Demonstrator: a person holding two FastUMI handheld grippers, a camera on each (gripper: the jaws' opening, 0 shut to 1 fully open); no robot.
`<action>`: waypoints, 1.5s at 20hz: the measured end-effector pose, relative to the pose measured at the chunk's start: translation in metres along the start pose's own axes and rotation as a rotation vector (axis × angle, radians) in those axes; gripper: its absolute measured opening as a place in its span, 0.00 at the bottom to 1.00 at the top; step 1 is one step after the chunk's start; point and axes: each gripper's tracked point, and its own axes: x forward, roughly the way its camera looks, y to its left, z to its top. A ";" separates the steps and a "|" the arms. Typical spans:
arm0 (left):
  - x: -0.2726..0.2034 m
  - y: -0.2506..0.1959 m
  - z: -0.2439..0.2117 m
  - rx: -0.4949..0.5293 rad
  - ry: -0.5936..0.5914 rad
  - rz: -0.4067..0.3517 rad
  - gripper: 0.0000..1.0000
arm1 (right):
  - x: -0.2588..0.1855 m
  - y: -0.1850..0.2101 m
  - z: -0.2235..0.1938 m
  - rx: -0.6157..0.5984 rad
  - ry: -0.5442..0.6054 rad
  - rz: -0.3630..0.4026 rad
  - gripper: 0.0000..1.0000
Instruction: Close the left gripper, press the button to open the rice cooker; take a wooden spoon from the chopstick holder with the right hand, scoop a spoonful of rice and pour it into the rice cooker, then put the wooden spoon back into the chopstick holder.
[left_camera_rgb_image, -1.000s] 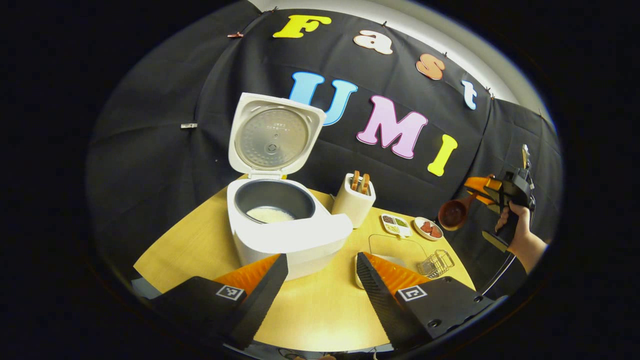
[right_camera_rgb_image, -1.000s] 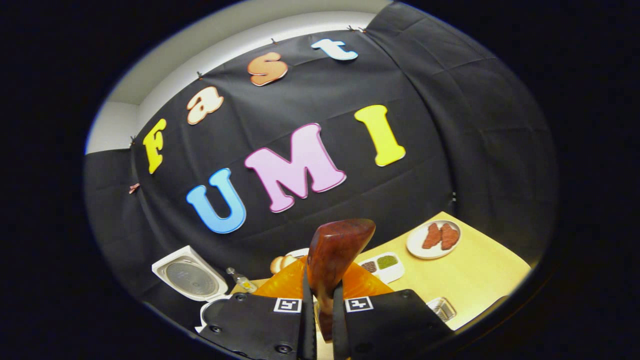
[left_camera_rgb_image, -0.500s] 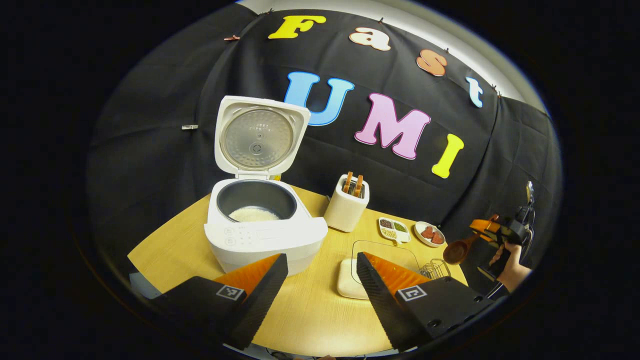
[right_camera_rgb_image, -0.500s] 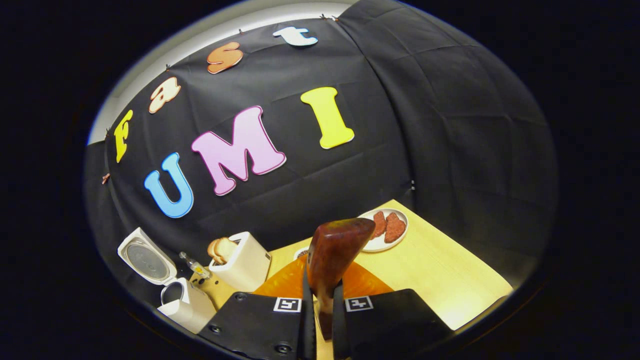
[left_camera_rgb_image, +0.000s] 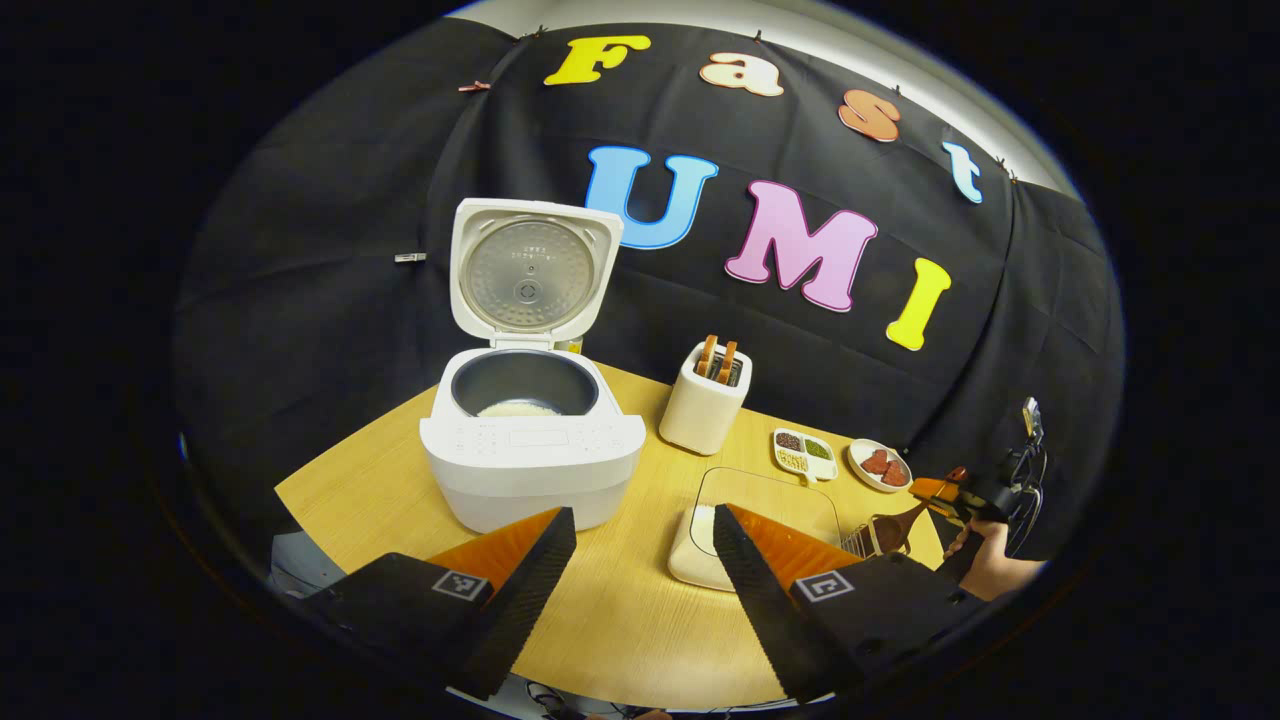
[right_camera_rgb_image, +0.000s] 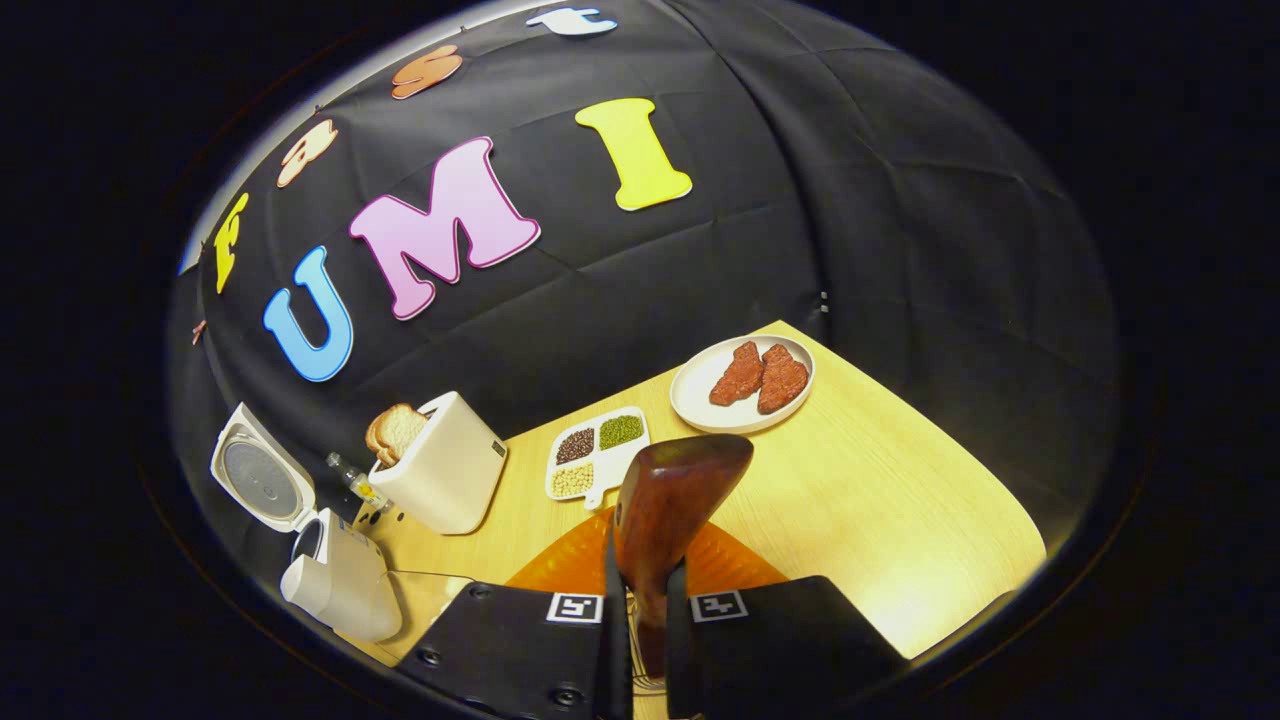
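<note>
The white rice cooker (left_camera_rgb_image: 530, 460) stands open, lid (left_camera_rgb_image: 530, 275) upright, with a little rice (left_camera_rgb_image: 515, 408) in its dark pot. To its right is the white chopstick holder (left_camera_rgb_image: 703, 408) with wooden handles sticking out. My left gripper (left_camera_rgb_image: 640, 560) hangs open above the table's front, holding nothing. Far right, a hand holds my right gripper (left_camera_rgb_image: 945, 492), low over the table edge. In the right gripper view my right gripper (right_camera_rgb_image: 640, 610) is shut on the wooden spoon (right_camera_rgb_image: 672, 495), bowl pointing forward. The cooker (right_camera_rgb_image: 335, 590) and holder (right_camera_rgb_image: 445, 470) lie to its left.
A clear box on a white base (left_camera_rgb_image: 690, 560) sits in front of the holder, partly behind my left finger. A divided dish of grains (left_camera_rgb_image: 803, 452), a plate of red pieces (left_camera_rgb_image: 880, 463) and a small wire basket (left_camera_rgb_image: 862, 540) lie to the right. A small bottle (right_camera_rgb_image: 350, 478) stands behind the cooker.
The right gripper has come down with the spoon from high at the right to just above the table's right edge. The left gripper has pulled back from the cooker, still open.
</note>
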 end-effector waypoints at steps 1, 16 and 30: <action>-0.003 0.000 0.000 0.000 -0.010 0.013 0.96 | 0.003 -0.002 -0.003 -0.005 0.004 -0.007 0.17; -0.012 0.053 0.115 0.053 -0.172 0.142 0.95 | -0.062 0.009 0.025 -0.152 -0.131 -0.015 0.98; 0.092 0.124 0.324 0.061 -0.347 0.035 0.95 | -0.217 0.079 0.066 -0.364 -0.363 -0.118 0.98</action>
